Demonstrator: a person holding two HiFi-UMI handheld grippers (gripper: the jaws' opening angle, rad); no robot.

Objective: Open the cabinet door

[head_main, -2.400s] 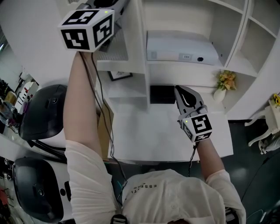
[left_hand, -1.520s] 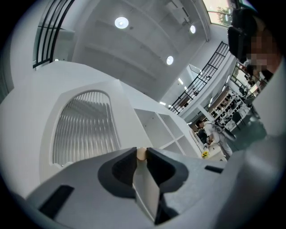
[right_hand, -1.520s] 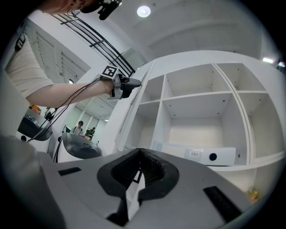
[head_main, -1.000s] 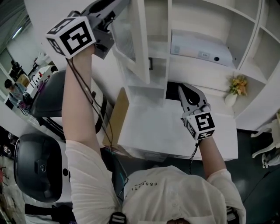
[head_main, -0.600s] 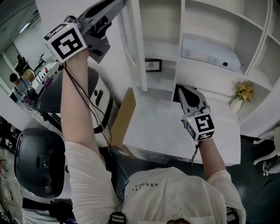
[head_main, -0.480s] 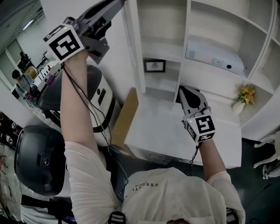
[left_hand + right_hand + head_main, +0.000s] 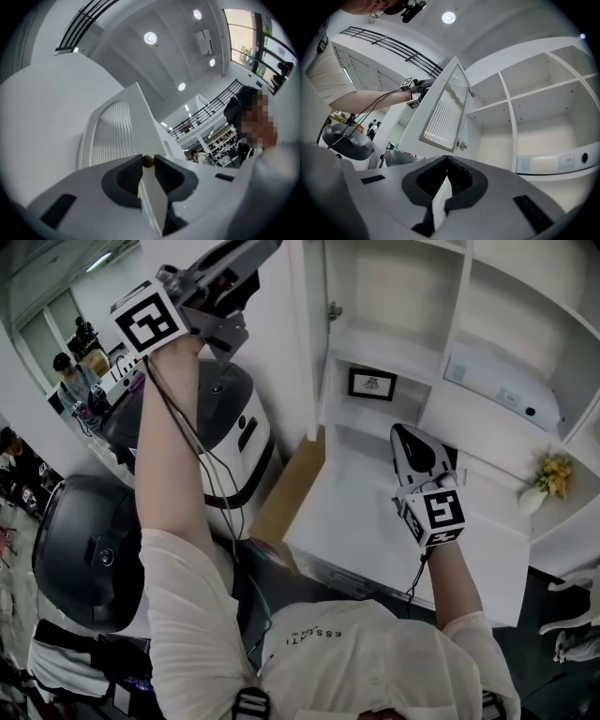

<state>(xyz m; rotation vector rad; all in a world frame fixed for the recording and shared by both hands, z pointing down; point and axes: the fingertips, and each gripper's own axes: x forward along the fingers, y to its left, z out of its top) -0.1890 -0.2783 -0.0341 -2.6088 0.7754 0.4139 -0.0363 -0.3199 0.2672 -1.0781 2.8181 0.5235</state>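
The white cabinet door (image 7: 445, 110) with its ribbed glass panel stands swung wide open from the cabinet (image 7: 394, 343); in the head view I see it nearly edge-on (image 7: 307, 343). My left gripper (image 7: 251, 253) is raised at the top left, and its jaws are shut on the door's small brass knob (image 7: 148, 161). The door panel (image 7: 115, 136) rises just beyond the jaws. My right gripper (image 7: 405, 435) hovers over the white tabletop (image 7: 366, 521) in front of the shelves, shut, with nothing between its pads (image 7: 447, 161).
Inside the opened compartment stands a small black picture frame (image 7: 372, 383). A white box-shaped device (image 7: 502, 381) lies on a shelf to the right, a vase of yellow flowers (image 7: 548, 479) below it. Black-and-white machines (image 7: 80, 549) and a cardboard sheet (image 7: 292, 486) stand left of the table.
The door has swung further open to the left with my left gripper still on its knob. The compartment with the picture frame is now uncovered. My right gripper has shifted a little.
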